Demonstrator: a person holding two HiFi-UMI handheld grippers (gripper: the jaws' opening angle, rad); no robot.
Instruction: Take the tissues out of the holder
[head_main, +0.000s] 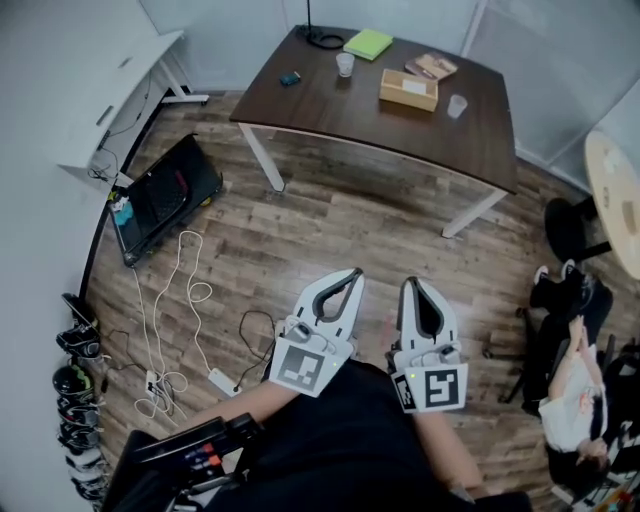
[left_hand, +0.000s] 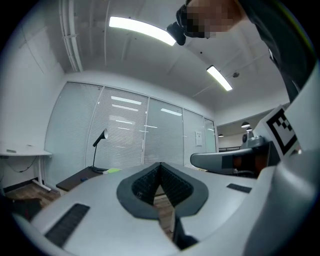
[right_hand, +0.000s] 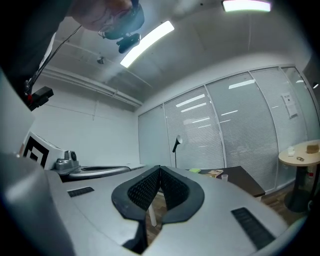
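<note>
The tissue holder (head_main: 408, 89) is a light wooden box with a white slot on top. It stands on the dark brown table (head_main: 320, 110) far across the room. Both grippers hang close to my body over the wooden floor, well away from the table. My left gripper (head_main: 355, 273) has its jaws pressed together with nothing between them, which the left gripper view confirms (left_hand: 160, 164). My right gripper (head_main: 413, 282) is likewise shut and empty (right_hand: 160, 168). Both point toward the table.
On the table lie a green notepad (head_main: 368, 43), a book (head_main: 431, 66), two plastic cups (head_main: 345, 64) and a lamp base (head_main: 325, 40). A white desk (head_main: 120, 90), a walking pad (head_main: 165, 195) and cables (head_main: 180, 300) are at the left. A seated person (head_main: 572, 390) is at the right.
</note>
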